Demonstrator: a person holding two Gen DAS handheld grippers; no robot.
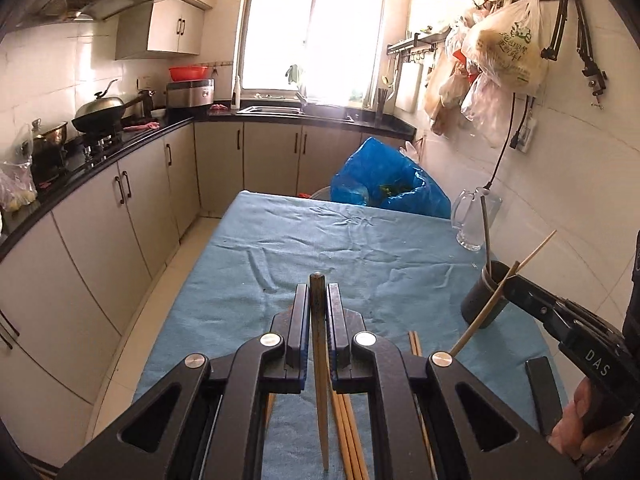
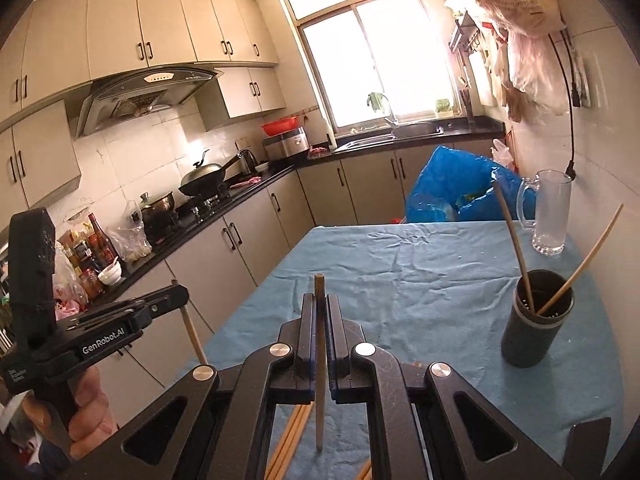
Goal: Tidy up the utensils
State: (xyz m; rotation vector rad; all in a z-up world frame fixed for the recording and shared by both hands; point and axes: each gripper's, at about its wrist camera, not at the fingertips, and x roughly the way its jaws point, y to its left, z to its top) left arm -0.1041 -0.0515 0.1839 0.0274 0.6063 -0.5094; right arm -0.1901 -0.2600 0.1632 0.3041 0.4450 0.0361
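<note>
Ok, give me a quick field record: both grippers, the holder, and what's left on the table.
left gripper: shut on a chopstick
right gripper: shut on a chopstick
holder: dark cup, upright on the blue cloth, two chopsticks already in it
loose chopsticks: several lying on the cloth below the grippers
glass mug: behind the holder, near the wall
</note>
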